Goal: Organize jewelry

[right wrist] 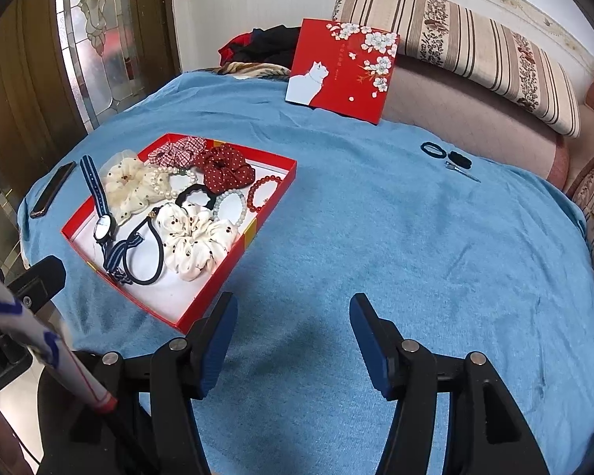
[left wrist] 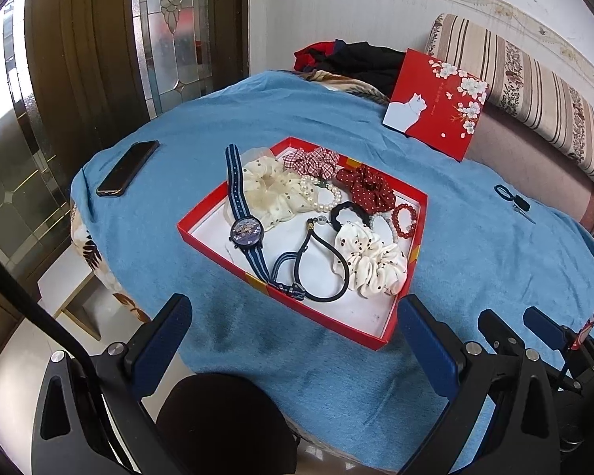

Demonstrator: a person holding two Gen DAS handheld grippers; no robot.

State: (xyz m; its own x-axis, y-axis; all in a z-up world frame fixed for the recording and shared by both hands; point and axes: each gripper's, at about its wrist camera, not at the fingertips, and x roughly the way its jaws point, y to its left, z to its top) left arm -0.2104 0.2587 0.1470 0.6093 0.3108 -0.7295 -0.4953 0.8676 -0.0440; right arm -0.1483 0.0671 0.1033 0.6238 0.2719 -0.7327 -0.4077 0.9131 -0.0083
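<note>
A: How do the jaws stand?

B: Both sets gape with nothing between them. The left gripper (left wrist: 293,316) hangs over the near edge of the red box (left wrist: 281,301); the right gripper (right wrist: 293,316) is above bare blue blanket (right wrist: 415,237), just right of the box's near corner.

A: And the jewelry?

B: Nearly all in that shallow, white-lined box. A blue striped-strap watch (left wrist: 246,230) lies along its left side, strap end over the far rim. Beside it is a cream dotted scrunchie (left wrist: 271,190), with a pearl bracelet (left wrist: 322,194) touching it. At the back are a red plaid scrunchie (left wrist: 311,160) and a dark red polka-dot scrunchie (left wrist: 366,188). A red bead bracelet (left wrist: 406,217) sits by the right wall, a black hair tie (left wrist: 350,213) mid-box, a white spotted scrunchie (left wrist: 370,261) in front of it, and a navy cord hair tie (left wrist: 316,265) near the front.

A: Anything outside?

B: A dark phone (left wrist: 127,168) left of the box, the red cat-printed lid (left wrist: 435,103) propped at the far side, and small black hair ties with a clip (right wrist: 451,160) well apart on the right.
</note>
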